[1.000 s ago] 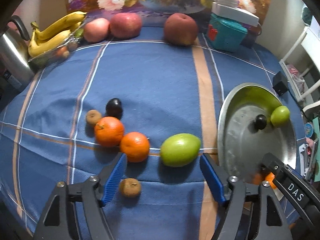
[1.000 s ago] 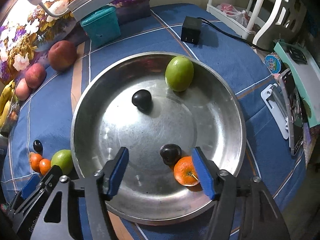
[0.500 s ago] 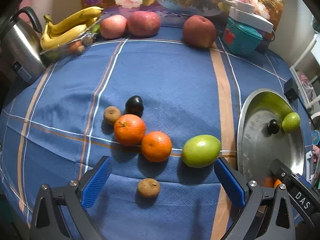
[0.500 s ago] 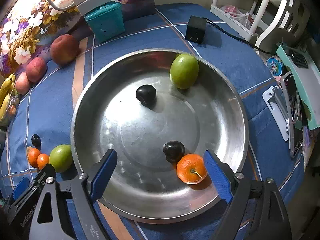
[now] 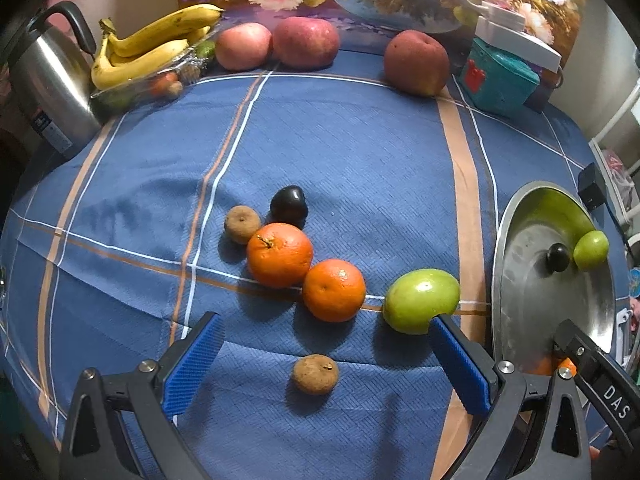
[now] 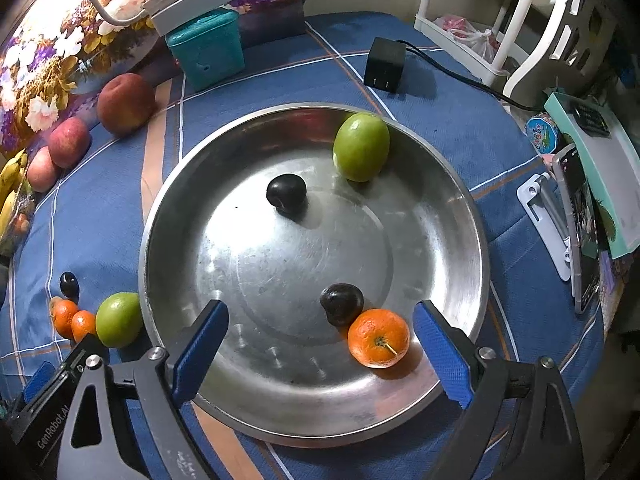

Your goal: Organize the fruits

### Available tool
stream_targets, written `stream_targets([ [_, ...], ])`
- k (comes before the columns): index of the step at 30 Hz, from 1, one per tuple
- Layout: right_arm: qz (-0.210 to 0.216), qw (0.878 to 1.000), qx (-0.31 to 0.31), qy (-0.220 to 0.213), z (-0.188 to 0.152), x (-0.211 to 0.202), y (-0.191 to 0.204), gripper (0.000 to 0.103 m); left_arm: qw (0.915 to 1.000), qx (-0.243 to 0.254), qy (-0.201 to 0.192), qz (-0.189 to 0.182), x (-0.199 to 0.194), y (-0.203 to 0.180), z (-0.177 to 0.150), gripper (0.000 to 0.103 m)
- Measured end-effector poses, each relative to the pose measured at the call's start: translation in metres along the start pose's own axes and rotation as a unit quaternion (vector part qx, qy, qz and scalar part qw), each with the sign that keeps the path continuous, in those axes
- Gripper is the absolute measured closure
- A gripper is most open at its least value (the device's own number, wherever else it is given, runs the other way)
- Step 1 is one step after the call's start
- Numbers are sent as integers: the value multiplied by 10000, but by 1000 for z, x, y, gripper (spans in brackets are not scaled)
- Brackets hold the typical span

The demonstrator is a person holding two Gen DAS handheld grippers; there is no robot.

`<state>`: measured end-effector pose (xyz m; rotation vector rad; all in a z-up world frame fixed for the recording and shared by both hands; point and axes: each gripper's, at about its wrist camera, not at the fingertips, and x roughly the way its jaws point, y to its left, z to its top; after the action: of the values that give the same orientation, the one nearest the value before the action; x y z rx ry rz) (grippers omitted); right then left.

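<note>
Both tongs have spread wider over the last second, and the left pair has pulled back, so more of the blue checked cloth [image 5: 360, 152] is showing on the desk now. Through the left wrist camera, the left tongs [image 5: 324, 344] are hanging wide open and empty above the cloth, with a small brown fruit [image 5: 315, 373] sitting between the blue pads. Just ahead, a near orange [image 5: 334, 290] is touching a far orange [image 5: 279, 255], a second brown fruit [image 5: 242, 224] and a dark plum [image 5: 289, 206] are crowding in behind them, and a green fruit [image 5: 420, 300] is lying right against the tip of the right-hand pad [image 5: 460, 364]. At the far edge, apples, a bunch of bananas [image 5: 148, 48] and a steel kettle [image 5: 44, 80] are lining up. Over to the right wrist camera: the right tongs [image 6: 320, 348] are gaping wide open too, gripping nothing, hovering above the steel basin [image 6: 460, 208]. Inside the basin, an orange [image 6: 378, 337] is resting against a dark plum [image 6: 341, 304] near the right-hand pad, another dark plum [image 6: 286, 193] is sitting near the middle, and a green fruit [image 6: 361, 146] is leaning on the far wall. Left of the basin, the loose green fruit [image 6: 118, 319] is waiting just beside the rim, with the two oranges beyond it.
</note>
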<state>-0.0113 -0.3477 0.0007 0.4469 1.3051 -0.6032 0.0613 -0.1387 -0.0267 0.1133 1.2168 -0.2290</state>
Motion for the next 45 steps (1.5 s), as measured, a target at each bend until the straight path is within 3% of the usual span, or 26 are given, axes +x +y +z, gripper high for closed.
stream_targets([
  [11, 15, 10000, 78, 0, -3, -1, 1, 9, 9998, 196, 40, -75, -1, -4, -1, 0],
  [20, 324, 9995, 19, 34, -6, -3, 18, 9, 9996, 251, -119, -44, -9, 12, 7, 0],
  [27, 448, 9987, -208, -125, -12, -16, 46, 9, 9992, -174, -359, 80, -18, 52, 16, 0],
  [38, 958, 9909, -907, -271, -24, -33, 114, 9, 9917, -799, -785, 633, -30, 128, 22, 0],
  [45, 1226, 9827, -1330, -405, -32, -37, 146, 9, 9898, -1125, -860, 142, -32, 152, 24, 0],
])
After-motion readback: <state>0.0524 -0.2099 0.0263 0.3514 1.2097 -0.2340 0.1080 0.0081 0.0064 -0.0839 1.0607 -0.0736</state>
